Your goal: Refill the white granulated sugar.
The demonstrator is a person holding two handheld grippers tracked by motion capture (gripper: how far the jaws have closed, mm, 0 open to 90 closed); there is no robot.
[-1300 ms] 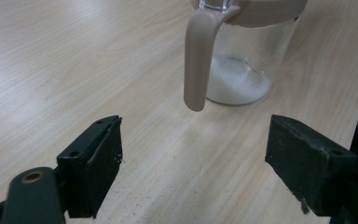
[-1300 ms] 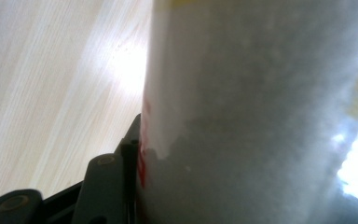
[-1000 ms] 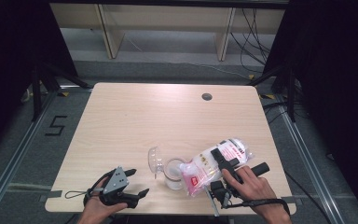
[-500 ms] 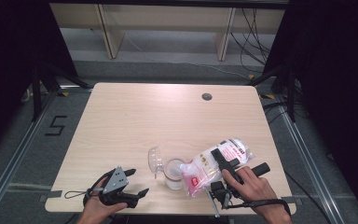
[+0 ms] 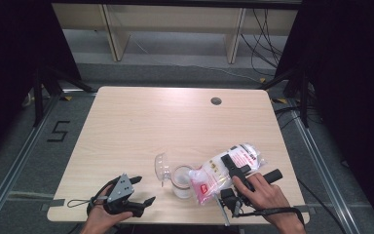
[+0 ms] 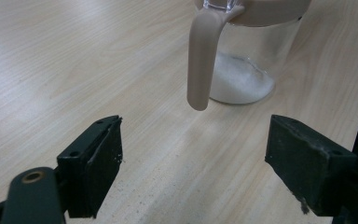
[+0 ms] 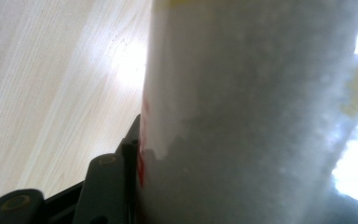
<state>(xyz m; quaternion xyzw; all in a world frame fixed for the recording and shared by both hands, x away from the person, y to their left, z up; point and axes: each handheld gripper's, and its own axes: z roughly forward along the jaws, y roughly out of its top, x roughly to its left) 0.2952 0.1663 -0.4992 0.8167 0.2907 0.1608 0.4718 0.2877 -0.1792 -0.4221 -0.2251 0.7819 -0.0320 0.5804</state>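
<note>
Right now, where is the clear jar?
High view: the clear jar stands near the table's front edge, touching the white bag, right of the left gripper.

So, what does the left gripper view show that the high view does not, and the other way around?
Left gripper view alone: white powder at the bottom of the clear jar, and its beige handle hanging above the table, seen between open jaws.
High view alone: the right gripper clamped on a white bag tilted over the jar, the open lid, the left gripper, the whole table.
Both: jar and wooden tabletop.
</note>
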